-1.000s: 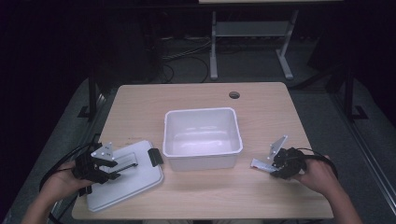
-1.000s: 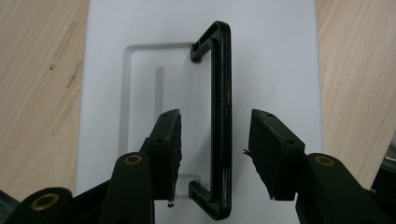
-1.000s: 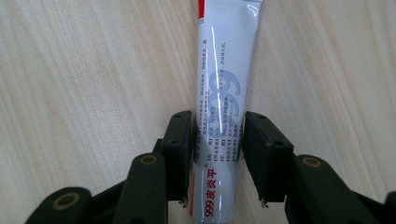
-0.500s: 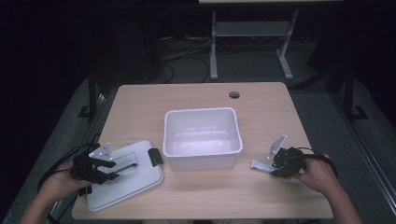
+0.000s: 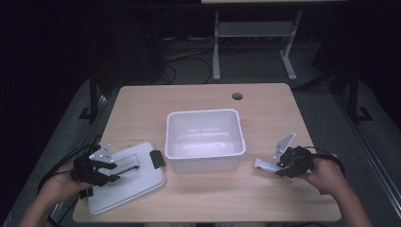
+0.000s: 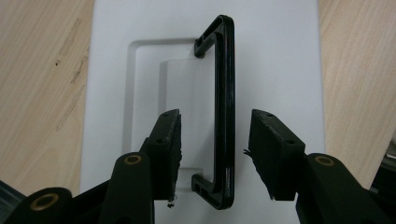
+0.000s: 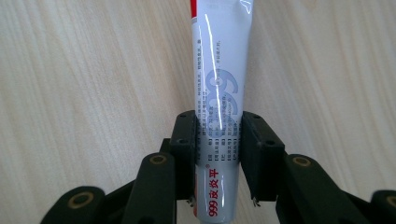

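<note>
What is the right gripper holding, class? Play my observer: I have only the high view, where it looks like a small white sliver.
Observer: The right gripper is shut on a white plastic tube with red and grey print.
Operator: And the left gripper, over the flat white lid?
Observer: It is open; the lid's black bar handle lies between the jaws, untouched by either pad.

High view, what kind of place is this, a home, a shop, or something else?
Probably a lab or recording workspace: a bare wooden table with a cable hole, loose cables on the floor, and a metal stand in a dark room.
</note>
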`<state>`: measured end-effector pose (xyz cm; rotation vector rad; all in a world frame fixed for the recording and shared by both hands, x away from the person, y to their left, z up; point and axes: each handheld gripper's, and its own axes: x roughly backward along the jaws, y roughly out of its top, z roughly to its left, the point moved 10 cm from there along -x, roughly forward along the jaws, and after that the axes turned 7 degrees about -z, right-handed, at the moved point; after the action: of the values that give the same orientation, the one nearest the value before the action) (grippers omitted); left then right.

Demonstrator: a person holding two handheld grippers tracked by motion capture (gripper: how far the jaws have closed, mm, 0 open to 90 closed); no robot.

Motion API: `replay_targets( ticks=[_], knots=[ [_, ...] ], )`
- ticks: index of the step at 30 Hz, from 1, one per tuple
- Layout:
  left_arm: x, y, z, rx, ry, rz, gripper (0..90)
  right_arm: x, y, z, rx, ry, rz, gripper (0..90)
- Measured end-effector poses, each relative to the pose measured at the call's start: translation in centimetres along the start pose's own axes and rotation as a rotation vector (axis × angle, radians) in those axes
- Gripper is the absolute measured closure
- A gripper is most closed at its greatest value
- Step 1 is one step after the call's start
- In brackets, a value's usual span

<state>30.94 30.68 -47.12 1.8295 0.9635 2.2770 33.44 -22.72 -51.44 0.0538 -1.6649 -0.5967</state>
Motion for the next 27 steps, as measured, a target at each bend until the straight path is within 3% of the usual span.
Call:
replay_targets(
  ticks=[27],
  knots=[
    [0.1, 0.0, 0.0, 0.002, 0.004, -0.012, 49.6, 6.3, 4.1, -0.3, 0.071, 0.003, -0.043, 67.5]
  ],
)
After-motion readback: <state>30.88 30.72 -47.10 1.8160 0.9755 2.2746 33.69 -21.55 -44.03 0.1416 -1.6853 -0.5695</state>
